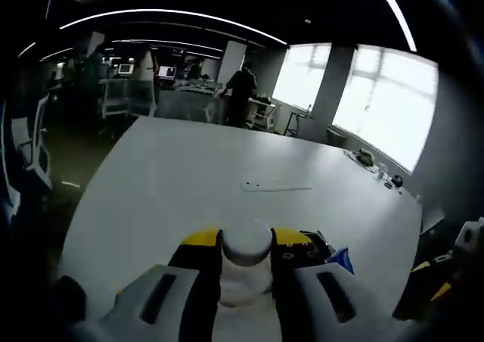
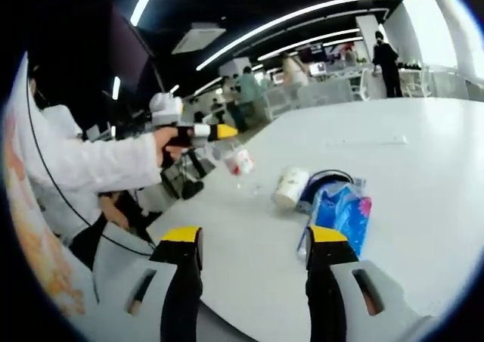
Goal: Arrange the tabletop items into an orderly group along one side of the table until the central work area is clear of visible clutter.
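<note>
We see the left gripper (image 1: pixel 246 270) with jaws closed on a clear plastic bottle (image 1: pixel 245 262) with a white cap, gripped between the yellow-tipped fingers. In the right gripper view the same left gripper (image 2: pixel 221 132) is held up in the air above the near edge of the desk (image 2: pixel 393 191), gripped by a person's hand (image 2: pixel 168 141) in a white sleeve (image 2: pixel 91 164); the bottle (image 2: pixel 237 160) hangs off its tip, tilted, clear of the desk surface.

Right gripper (image 2: pixel 253 240): jaws wide open, nothing between them, hovering over the desk just short of the clutter.

Clutter on the desk in the right gripper view: a white roll (image 2: pixel 290 187) lying on its side, touching a dark round item (image 2: pixel 325 181) behind it, and a blue plastic packet (image 2: pixel 340 215) just beside both, close to the right jaw tip. We can't tell what the dark item is.

In the left gripper view the desk (image 1: pixel 189 183) is white, with a thin flat strip (image 1: pixel 277 184) lying mid-desk and a few small items (image 1: pixel 378 168) at the far right edge, too small to identify. A blue corner of something (image 1: pixel 342 260) shows just right of the jaws.

Background: people standing (image 1: pixel 240 92) among office desks, windows (image 1: pixel 386 100) on the right.
</note>
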Tool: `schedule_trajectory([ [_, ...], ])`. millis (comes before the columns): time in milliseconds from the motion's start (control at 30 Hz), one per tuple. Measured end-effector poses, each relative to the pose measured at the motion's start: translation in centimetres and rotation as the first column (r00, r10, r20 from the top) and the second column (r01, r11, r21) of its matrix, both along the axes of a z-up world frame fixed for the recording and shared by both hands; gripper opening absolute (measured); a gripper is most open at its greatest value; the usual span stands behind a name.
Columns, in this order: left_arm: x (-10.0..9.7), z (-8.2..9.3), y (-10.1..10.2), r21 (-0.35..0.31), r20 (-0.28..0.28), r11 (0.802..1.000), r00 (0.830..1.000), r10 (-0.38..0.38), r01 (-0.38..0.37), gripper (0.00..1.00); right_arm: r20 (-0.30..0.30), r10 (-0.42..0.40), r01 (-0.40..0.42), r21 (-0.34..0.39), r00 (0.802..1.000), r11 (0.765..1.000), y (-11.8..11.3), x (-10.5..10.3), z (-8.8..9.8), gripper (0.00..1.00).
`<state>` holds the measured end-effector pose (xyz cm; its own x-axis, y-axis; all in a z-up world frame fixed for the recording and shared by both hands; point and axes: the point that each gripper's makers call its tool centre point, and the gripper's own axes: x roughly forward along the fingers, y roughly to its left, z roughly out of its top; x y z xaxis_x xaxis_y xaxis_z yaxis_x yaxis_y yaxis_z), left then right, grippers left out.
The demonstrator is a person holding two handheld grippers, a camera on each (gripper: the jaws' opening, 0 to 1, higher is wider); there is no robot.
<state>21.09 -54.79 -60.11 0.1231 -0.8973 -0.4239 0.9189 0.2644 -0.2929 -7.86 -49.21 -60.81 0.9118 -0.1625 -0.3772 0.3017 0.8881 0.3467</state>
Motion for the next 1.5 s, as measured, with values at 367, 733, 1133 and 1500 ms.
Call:
schedule_trajectory([
  [367, 2.5, -1.2, -2.4, -0.012, -0.04, 0.999, 0.998, 0.039, -0.04, 0.22, -0.006, -0.042, 0.042, 0.003, 0.999, 0.999, -0.6, -0.2, 0.0, 0.52],
  [733, 4.7, -0.9, -3.9, -0.013, -0.008, 0.991, 0.991, 0.136, -0.136, 0.21, -0.005, -0.053, 0.053, 0.021, 0.999, 0.998, -1.1, 0.6, -0.5, 0.51],
  [1133, 4.6, -1.9, -4.9, 0.026, 0.038, 0.985, 0.984, 0.172, -0.173, 0.22, 0.0, -0.041, 0.041, 0.038, 0.999, 0.998, -0.8, 0.8, -0.6, 0.5],
  [1500, 3.8, -1.8, -5.0, 0.021, 0.091, 0.991, 0.987, 0.133, -0.135, 0.22, 0.003, -0.001, 0.001, 0.043, 1.0, 0.999, -0.4, 0.7, -0.2, 0.5],
])
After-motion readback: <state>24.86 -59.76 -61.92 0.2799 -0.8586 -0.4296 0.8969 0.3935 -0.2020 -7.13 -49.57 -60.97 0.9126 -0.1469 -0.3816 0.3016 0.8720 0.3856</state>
